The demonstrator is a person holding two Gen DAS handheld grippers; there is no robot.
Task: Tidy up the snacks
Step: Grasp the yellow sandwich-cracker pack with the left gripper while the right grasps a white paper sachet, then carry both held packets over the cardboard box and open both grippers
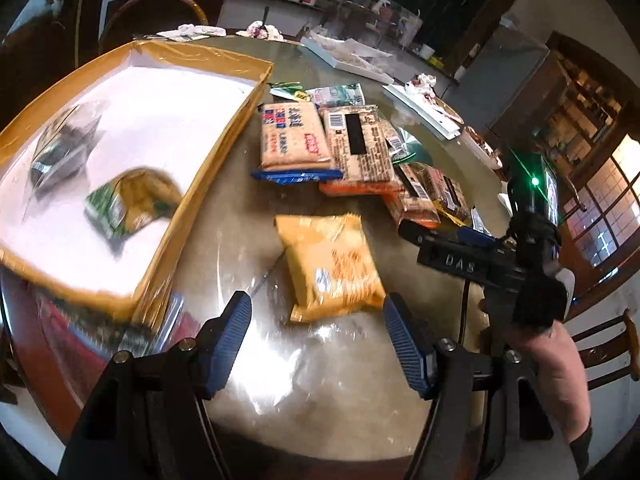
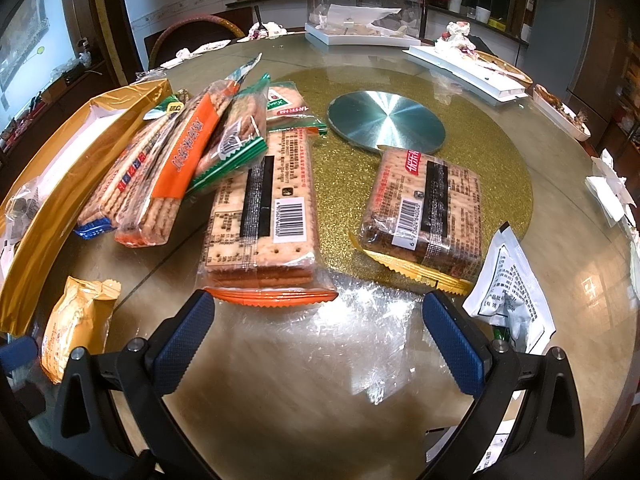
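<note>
The left gripper [image 1: 318, 332] is held with its jaws wide apart and nothing between them, above the glass-topped bench [image 1: 320, 360]. A yellow snack packet [image 1: 330, 266] lies flat on the bench just ahead of it, beside the gold-rimmed box [image 1: 208, 184], in which a green-and-yellow packet [image 1: 132, 200] and a clear bag [image 1: 60, 148] are seen. The right gripper [image 2: 318, 340] is likewise spread open and empty. Just beyond it an orange-edged cracker pack [image 2: 260, 216] lies on the bench, with a yellow-edged cracker pack [image 2: 424, 212] to its right.
</note>
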